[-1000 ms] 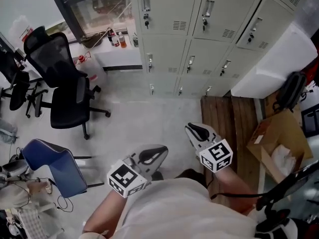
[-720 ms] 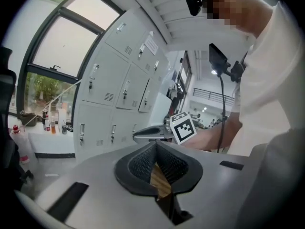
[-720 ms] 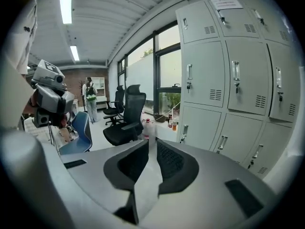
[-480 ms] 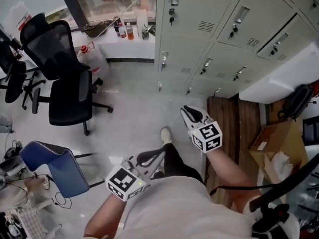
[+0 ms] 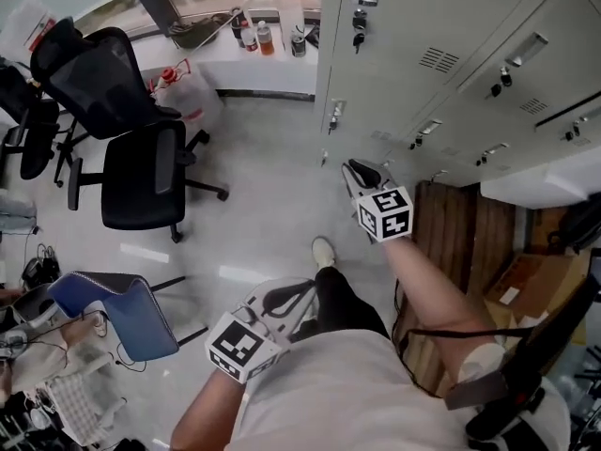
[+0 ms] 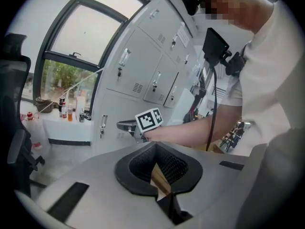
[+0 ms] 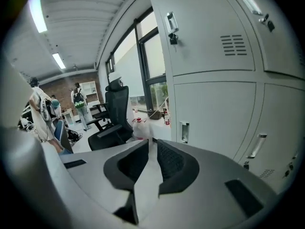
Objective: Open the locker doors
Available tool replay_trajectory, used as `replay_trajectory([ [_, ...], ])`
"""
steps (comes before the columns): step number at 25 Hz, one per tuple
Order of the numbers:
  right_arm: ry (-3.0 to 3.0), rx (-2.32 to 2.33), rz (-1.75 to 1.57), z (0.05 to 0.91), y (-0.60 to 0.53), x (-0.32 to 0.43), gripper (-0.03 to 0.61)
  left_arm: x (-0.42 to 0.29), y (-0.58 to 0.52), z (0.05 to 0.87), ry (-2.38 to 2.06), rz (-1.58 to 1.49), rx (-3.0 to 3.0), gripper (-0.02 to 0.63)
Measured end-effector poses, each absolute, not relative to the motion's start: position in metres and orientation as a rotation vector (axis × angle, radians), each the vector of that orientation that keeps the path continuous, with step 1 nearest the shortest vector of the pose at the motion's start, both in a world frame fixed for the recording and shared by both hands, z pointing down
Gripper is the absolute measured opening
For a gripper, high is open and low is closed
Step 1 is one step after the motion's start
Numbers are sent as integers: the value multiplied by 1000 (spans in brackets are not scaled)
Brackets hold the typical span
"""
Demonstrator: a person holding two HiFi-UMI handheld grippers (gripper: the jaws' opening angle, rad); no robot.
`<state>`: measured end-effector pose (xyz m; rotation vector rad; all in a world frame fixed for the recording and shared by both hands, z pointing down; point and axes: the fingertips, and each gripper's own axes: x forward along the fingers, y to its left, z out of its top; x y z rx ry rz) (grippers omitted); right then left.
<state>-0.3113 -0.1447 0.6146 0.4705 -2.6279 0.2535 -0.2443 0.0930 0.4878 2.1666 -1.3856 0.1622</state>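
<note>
We have walked closer, so the closed lockers [image 5: 441, 64] now sit just ahead of our right gripper [image 5: 359, 172], pinched shut and empty like our left gripper [image 5: 285, 299].

Matt, smooth painted metal on the lockers [image 5: 394, 92]; brighter bare metal on the handles [image 5: 526, 48]. Smooth, faintly glossy floor [image 5: 263, 205]. Black cloth and mesh on the chair [image 5: 141, 172]. Matt brown wood in the planks [image 5: 460, 238]. Dull cardboard box [image 5: 531, 285]. Smooth grey plastic and ribbed black pads [image 7: 169, 161] on the right gripper [image 7: 151, 144].
</note>
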Motion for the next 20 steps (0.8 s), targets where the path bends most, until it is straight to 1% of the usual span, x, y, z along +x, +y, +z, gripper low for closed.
replay_trajectory([
  [12,-2579,510,300,681,-239,-388,23,-287,28,517,-1399,154,2091,11],
  [14,-2573,518,299,687,-250,-397,37,-293,25,520,-1404,145,2079,11],
  [16,-2568,532,302,693,-259,-406,67,-299,21,522,-1410,143,2068,11],
  [20,-2555,566,326,705,-275,-420,72,-311,14,524,-1437,127,2028,10],
])
